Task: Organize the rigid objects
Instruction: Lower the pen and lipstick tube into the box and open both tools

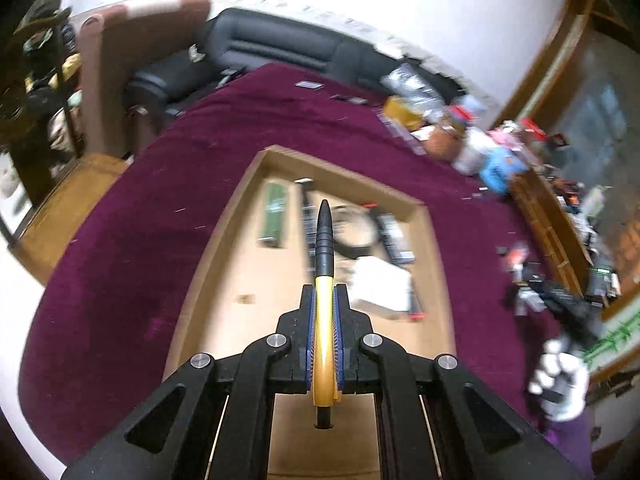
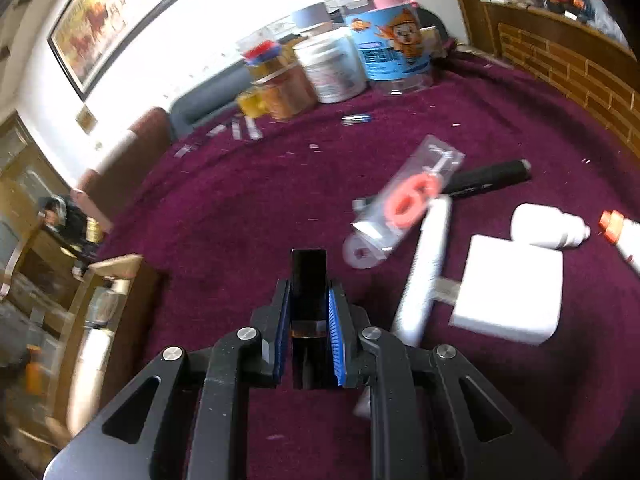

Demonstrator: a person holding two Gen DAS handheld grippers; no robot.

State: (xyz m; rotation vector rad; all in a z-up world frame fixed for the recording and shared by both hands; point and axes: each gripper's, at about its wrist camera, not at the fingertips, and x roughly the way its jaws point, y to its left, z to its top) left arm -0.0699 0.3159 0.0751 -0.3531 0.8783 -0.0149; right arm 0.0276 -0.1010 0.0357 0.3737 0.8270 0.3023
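Observation:
My left gripper [image 1: 324, 294] is shut on a yellow pen with a black tip [image 1: 323, 240], held above a shallow cardboard tray [image 1: 256, 168] on the purple cloth. In the tray lie a green strip [image 1: 274, 216], a black ring [image 1: 356, 232], dark flat pieces and a white box [image 1: 382, 284]. My right gripper [image 2: 308, 280] is shut on a small black block [image 2: 307, 276] over the cloth. To its right lie a white tube [image 2: 424, 264], a white square block [image 2: 512, 296], a clear packet with an orange ring [image 2: 412, 196], a black marker [image 2: 488, 176] and a white bottle [image 2: 544, 224].
Jars and tubs [image 2: 340, 64] crowd the far edge of the purple cloth [image 2: 240, 184]. A wooden frame [image 2: 568, 64] borders the right side. A dark sofa [image 1: 272, 48] and a brown chair [image 1: 132, 60] stand beyond the table. A gloved hand [image 1: 560, 376] holds the other gripper at right.

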